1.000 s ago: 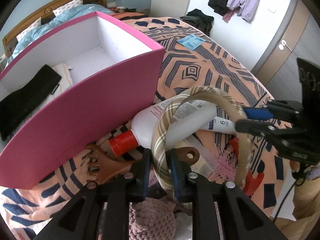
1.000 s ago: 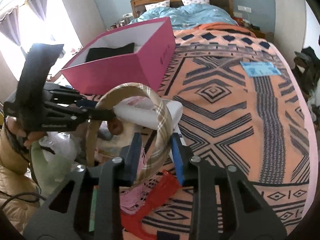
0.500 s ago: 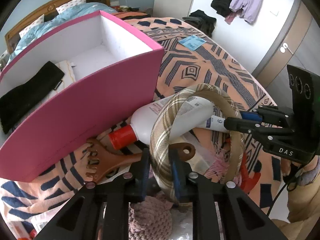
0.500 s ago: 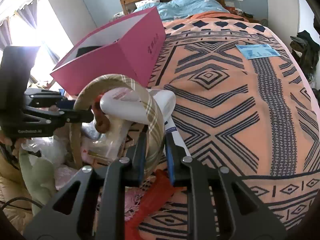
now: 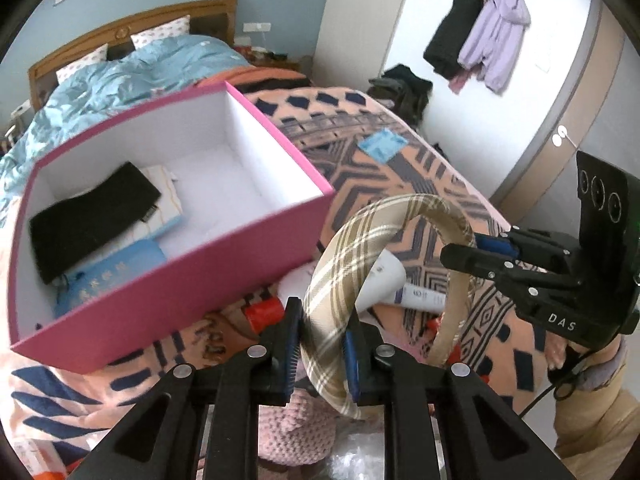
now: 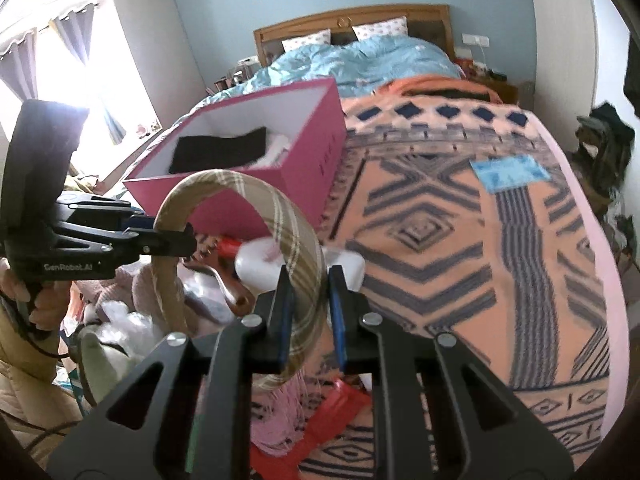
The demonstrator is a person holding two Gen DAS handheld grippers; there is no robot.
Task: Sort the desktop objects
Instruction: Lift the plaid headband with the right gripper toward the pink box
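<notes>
On the patterned orange bedspread (image 6: 448, 240), at about ten o'clock from my left gripper, sat the open pink box (image 5: 168, 280), with a black cloth band (image 5: 92, 220) and a blue booklet (image 5: 108, 276) lying inside. Just below the box's near wall lay a white bottle (image 5: 380, 280) with a red cap (image 5: 264, 312), and a white tube (image 5: 424, 298) touching it at three o'clock. A pink knitted thing (image 5: 296, 432) sat right under my left fingers. A blue card (image 6: 510, 174) lay well apart at one o'clock in the right view.

The plaid headband (image 5: 340, 300) arched above this clutter, clear of the bedspread. My left gripper (image 5: 322, 356) had just been closing and pinched one end of the band; my right gripper (image 6: 308, 312) had likewise just been closing and pinched the other end. Both pairs of pads pressed on the fabric.
</notes>
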